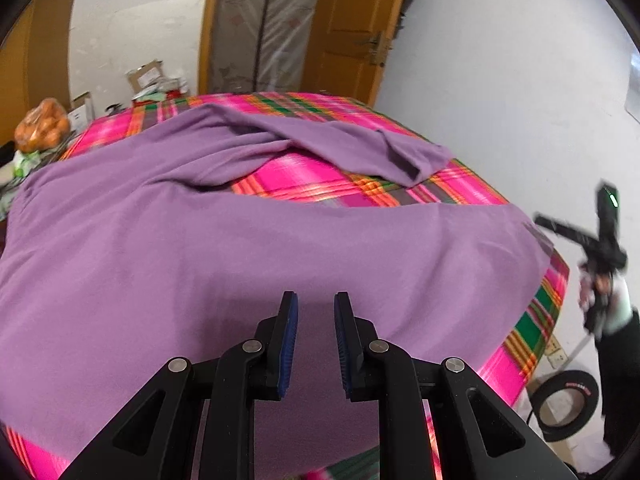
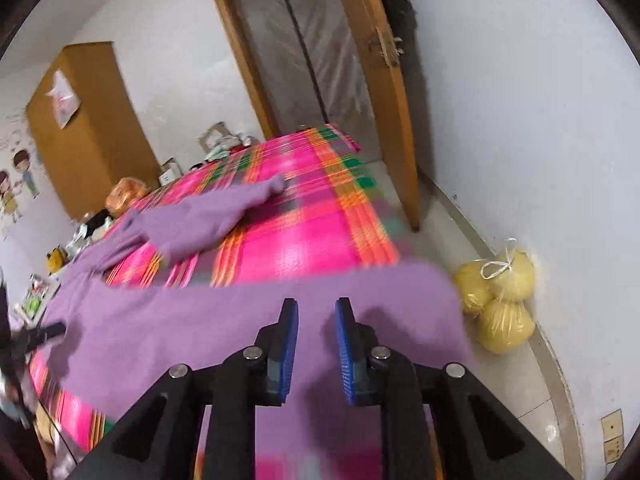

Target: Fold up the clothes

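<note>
A purple long-sleeved top (image 1: pixel 224 248) lies spread on a pink plaid cloth (image 1: pixel 304 172) that covers the table. One sleeve (image 1: pixel 360 144) is folded across the far side. My left gripper (image 1: pixel 316 300) is open and empty, just above the near part of the top. My right gripper (image 2: pixel 316 306) is open and empty above the top's near right part (image 2: pixel 248 320); the sleeve (image 2: pixel 224 212) lies beyond it. The right gripper also shows at the right edge of the left wrist view (image 1: pixel 600 240), off the table's side. The left gripper shows at the left edge of the right wrist view (image 2: pixel 36 336).
A wooden door (image 2: pixel 312 60) stands behind the table. Yellow bags (image 2: pixel 500 296) lie on the floor by the right wall. A bag of oranges (image 1: pixel 42 128) and boxes sit at the far left. A black tape roll (image 1: pixel 564 404) lies right of the table.
</note>
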